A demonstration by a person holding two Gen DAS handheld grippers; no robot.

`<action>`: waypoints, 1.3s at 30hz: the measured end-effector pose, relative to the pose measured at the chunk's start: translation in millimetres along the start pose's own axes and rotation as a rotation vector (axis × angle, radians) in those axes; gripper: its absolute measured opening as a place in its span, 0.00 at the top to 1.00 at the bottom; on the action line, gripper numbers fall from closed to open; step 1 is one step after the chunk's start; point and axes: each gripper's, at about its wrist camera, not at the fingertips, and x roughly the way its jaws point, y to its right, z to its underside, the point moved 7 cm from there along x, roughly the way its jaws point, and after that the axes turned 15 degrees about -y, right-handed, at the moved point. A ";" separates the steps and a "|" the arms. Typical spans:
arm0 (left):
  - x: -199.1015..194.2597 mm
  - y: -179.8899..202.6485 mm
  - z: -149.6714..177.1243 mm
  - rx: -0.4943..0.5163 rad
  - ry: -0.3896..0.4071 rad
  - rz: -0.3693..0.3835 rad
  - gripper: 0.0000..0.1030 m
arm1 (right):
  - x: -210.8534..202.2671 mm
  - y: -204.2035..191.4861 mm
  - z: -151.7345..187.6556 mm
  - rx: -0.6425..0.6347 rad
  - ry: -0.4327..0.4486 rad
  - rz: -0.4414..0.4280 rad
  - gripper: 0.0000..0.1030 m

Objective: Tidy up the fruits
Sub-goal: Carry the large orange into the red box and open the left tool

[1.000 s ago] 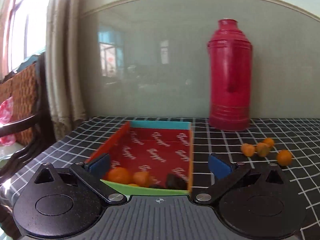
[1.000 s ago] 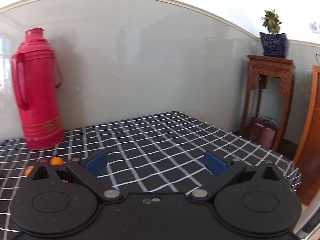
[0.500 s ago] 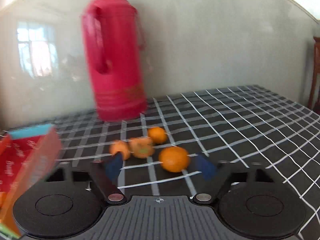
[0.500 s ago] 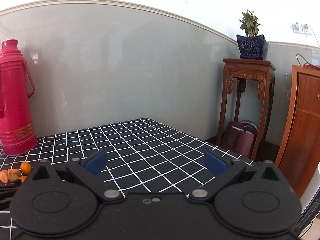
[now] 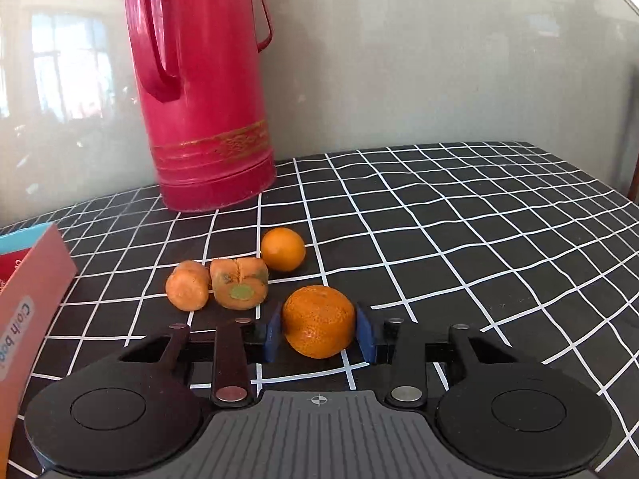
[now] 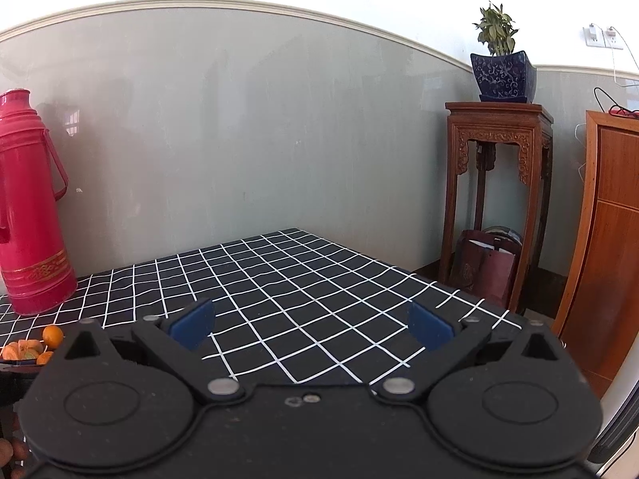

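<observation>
In the left wrist view my left gripper [image 5: 318, 333] is shut on an orange mandarin [image 5: 318, 321] that rests on the black checked tablecloth [image 5: 459, 239]; both blue pads touch its sides. Just behind it lie a small orange fruit [image 5: 187, 285], a mouldy split fruit [image 5: 239, 283] and a round mandarin [image 5: 283, 249]. The corner of the red box [image 5: 32, 279] shows at the left edge. My right gripper [image 6: 311, 325] is open and empty above the cloth; the fruit group [image 6: 32, 348] shows at its far left.
A tall red thermos [image 5: 199, 88] stands behind the fruits near the wall; it also shows in the right wrist view [image 6: 30, 207]. Right of the table stand a carved wooden stand [image 6: 499, 199] with a potted plant [image 6: 502, 68] and a wooden cabinet [image 6: 611, 239].
My left gripper swung right from the red box to the loose fruits, moved in and closed on the nearest mandarin. My right gripper turned further right and stayed open.
</observation>
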 end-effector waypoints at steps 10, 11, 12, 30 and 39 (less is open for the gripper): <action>-38.4 -15.0 17.2 0.012 0.120 -0.061 0.63 | -5.5 -16.4 0.0 -0.032 0.011 -0.031 0.06; -44.6 -21.5 18.8 0.004 0.133 -0.070 0.63 | -6.7 -18.5 0.0 -0.035 0.014 -0.036 0.06; -51.1 -29.0 19.3 -0.004 0.147 -0.084 0.63 | -7.6 -20.7 0.2 -0.039 0.016 -0.041 0.06; -78.4 -274.4 48.7 -0.282 0.092 -0.464 0.63 | -29.9 -125.6 22.1 -0.225 0.030 -0.181 0.06; -64.1 -316.8 72.5 -0.440 -0.020 -0.430 0.58 | -37.9 -171.6 34.1 -0.286 0.023 -0.244 0.06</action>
